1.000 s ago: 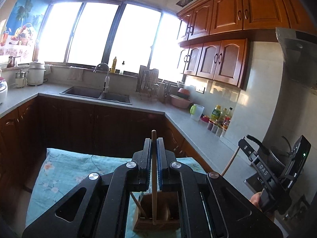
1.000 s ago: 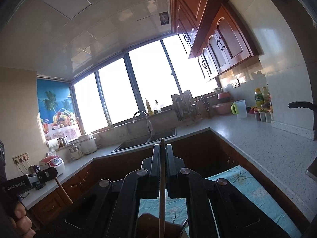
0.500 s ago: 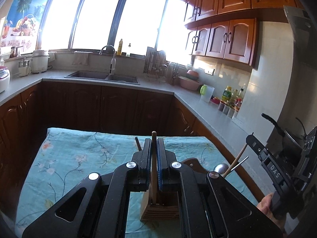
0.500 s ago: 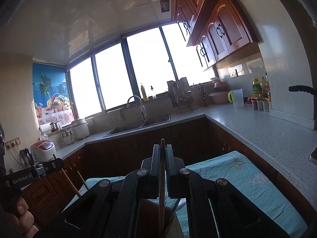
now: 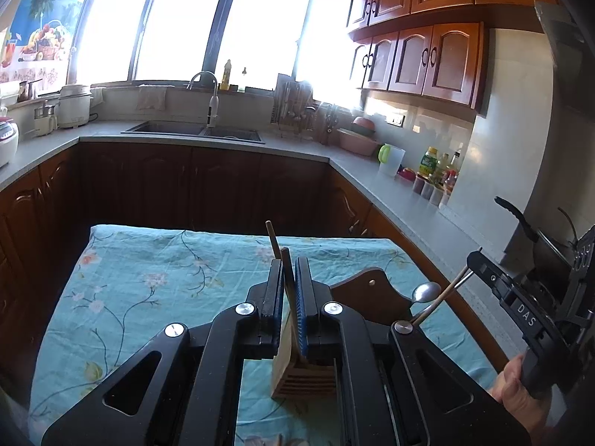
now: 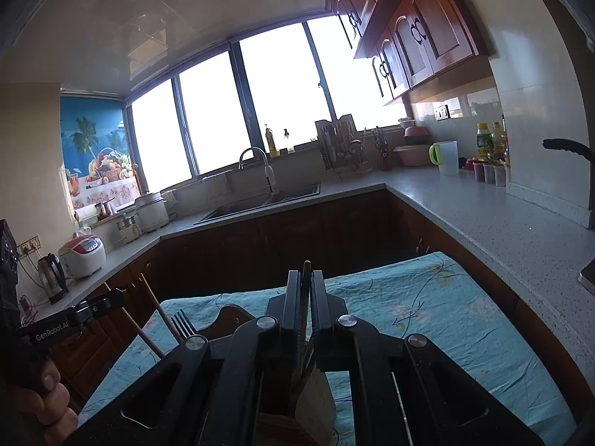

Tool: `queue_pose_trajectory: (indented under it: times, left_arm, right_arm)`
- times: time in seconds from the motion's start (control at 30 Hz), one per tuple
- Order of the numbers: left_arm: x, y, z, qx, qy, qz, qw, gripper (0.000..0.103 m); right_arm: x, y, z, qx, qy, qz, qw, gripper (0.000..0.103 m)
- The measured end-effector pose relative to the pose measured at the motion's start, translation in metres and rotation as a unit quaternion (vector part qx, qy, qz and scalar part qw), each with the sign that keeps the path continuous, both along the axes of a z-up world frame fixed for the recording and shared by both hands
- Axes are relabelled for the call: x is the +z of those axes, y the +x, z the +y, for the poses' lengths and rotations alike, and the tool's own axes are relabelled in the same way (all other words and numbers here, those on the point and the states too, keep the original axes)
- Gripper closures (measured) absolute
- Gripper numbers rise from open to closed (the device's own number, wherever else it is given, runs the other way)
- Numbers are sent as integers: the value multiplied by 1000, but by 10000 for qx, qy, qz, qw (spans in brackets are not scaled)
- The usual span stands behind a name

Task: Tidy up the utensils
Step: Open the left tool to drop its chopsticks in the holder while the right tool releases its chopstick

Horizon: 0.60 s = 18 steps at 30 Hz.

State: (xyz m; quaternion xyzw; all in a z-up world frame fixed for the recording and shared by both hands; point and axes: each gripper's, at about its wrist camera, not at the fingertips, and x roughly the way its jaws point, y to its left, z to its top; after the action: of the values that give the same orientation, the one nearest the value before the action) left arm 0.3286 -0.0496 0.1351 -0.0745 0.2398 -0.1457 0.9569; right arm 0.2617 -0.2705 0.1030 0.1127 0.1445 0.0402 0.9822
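Note:
My left gripper (image 5: 289, 286) is shut on a thin wooden stick, a chopstick (image 5: 286, 260), held upright over a slotted wooden utensil holder (image 5: 303, 371) on the blue floral cloth (image 5: 148, 282). Another stick (image 5: 273, 239) stands up from the holder. My right gripper (image 6: 305, 297) is shut on a dark chopstick (image 6: 306, 271) above the same holder (image 6: 314, 397). A metal spoon (image 5: 424, 291) shows in the left wrist view and a fork (image 6: 182, 325) in the right wrist view. The right gripper also shows at the right edge of the left wrist view (image 5: 479, 265).
A dark wooden cutting board (image 5: 368, 290) lies on the cloth behind the holder. Grey countertops (image 6: 502, 230) run around the table, with a sink (image 5: 193, 130), a dish rack, bottles, a jug and rice cookers. A pan handle (image 6: 565, 146) juts out at the right.
Both grippers have tilted down toward the table, so the cloth, the holder, the spoon and the fork have come into view. Both stay shut on their chopsticks.

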Motion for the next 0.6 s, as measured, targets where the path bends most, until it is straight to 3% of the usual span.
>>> queue_pose_trajectory:
  times: [0.1, 0.17, 0.2, 0.23, 0.3, 0.33, 0.43, 0.6]
  left_arm:
    - [2, 0, 2, -34, -76, 45, 10000, 87]
    - [5, -7, 6, 4, -142, -3, 9999, 63]
    - [6, -11, 8, 33, -171, -53, 9998, 60]
    - [7, -15, 10, 41, -200, -88, 9998, 60]
    - [9, -25, 15, 106, -221, -136, 9996, 52]
    - [10, -30, 19, 187, -228, -162, 9994, 42]
    - [9, -45, 30, 321, -334, -191, 9987, 28]
    - [-10, -64, 48, 492, -377, 33, 9981, 26]
  right_arm:
    - [0, 1, -2, 69, 92, 56, 9999, 93]
    - [2, -2, -3, 126, 173, 47, 9998, 88]
    - [4, -5, -5, 155, 212, 5, 9997, 77]
    - [7, -9, -7, 155, 240, -53, 9996, 58]
    - [13, -18, -10, 141, 295, -206, 9993, 36]
    - [17, -24, -13, 124, 328, -278, 9990, 28]
    - [24, -37, -21, 70, 424, -375, 9984, 16]
    - [21, -61, -31, 65, 549, -313, 9980, 10]
